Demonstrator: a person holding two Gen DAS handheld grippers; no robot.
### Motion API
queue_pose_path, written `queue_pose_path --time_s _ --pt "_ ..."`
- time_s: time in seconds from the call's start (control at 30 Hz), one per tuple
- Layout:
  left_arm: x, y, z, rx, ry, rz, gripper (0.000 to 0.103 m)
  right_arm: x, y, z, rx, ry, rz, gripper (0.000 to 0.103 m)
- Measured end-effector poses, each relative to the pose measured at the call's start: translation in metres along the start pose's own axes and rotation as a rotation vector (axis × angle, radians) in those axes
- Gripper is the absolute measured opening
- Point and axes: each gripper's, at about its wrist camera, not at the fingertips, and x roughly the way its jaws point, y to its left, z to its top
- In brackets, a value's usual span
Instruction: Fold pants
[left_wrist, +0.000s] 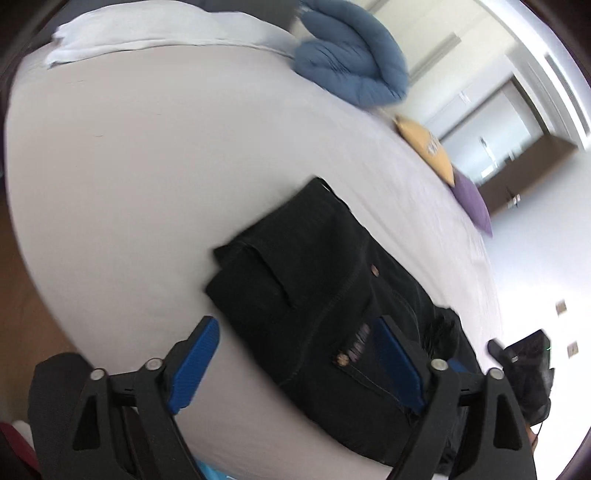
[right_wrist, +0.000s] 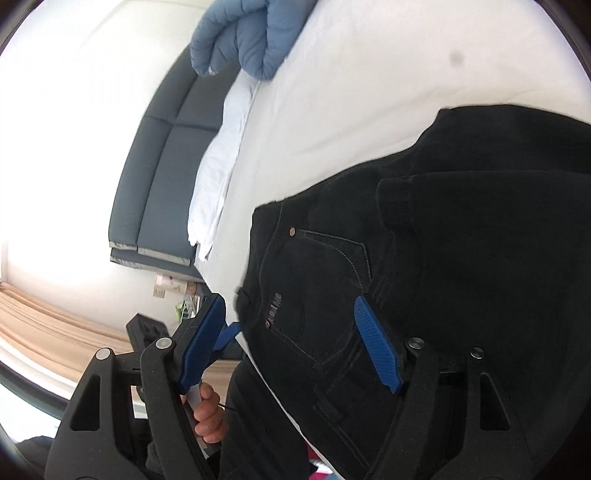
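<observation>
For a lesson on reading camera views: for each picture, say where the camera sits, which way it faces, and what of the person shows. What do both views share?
Left wrist: on the left tool, angled down over the bed at the black pants; both blue pads show, apart.
Right wrist: on the right tool, looking down at the pants; open pads and a hand show.
Shared: pants, bed, blue jacket, white cloth.

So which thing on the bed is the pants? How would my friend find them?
Look at the big bed with the white sheet. At its far end a puffy blue jacket lies next to crumpled white cloth. The pants are the folded bundle nearest the camera: the only black thing there, with a stitched pocket and copper rivets.
</observation>
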Motion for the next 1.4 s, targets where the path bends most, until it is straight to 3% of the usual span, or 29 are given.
queue_pose_path --time_s 0.1,0.2,0.33,0.4,0.73,0.77,0.9,1.0,1.1,1.4 --pt "0.010 0.012 0.000 -0.044 0.041 0.011 0.093 0.022 -0.021 0.004 0.038 0.086 -0.109 0.068" --pt "0.011 0.022 0.003 -0.097 0.035 0.015 0.093 0.021 -0.025 0.007 0.049 0.080 -0.072 0.067" --pt "0.027 0.031 0.005 -0.168 0.068 -0.035 0.094 0.019 -0.023 0.005 0.046 0.073 -0.077 0.067" --pt "0.032 0.033 0.005 -0.192 0.062 -0.061 0.100 0.019 -0.022 0.006 0.043 0.066 -0.083 0.068" --pt "0.059 0.042 0.029 -0.324 0.097 -0.184 0.100 0.020 -0.028 0.003 0.046 0.053 -0.080 0.068" --pt "0.060 0.042 0.031 -0.334 0.099 -0.192 0.097 0.020 -0.028 0.003 0.044 0.051 -0.082 0.068" --pt "0.069 0.047 0.036 -0.382 0.126 -0.203 0.056 0.016 -0.032 0.000 0.046 0.045 -0.082 0.068" --pt "0.068 0.051 0.037 -0.381 0.127 -0.203 0.040 0.018 -0.031 -0.001 0.047 0.043 -0.091 0.066" --pt "0.062 0.043 0.037 -0.335 0.098 -0.180 0.030 0.019 -0.030 -0.002 0.053 0.042 -0.099 0.066" --pt "0.035 -0.005 0.043 -0.138 -0.013 -0.115 0.016 0.019 -0.031 -0.004 0.057 0.031 -0.120 0.065"
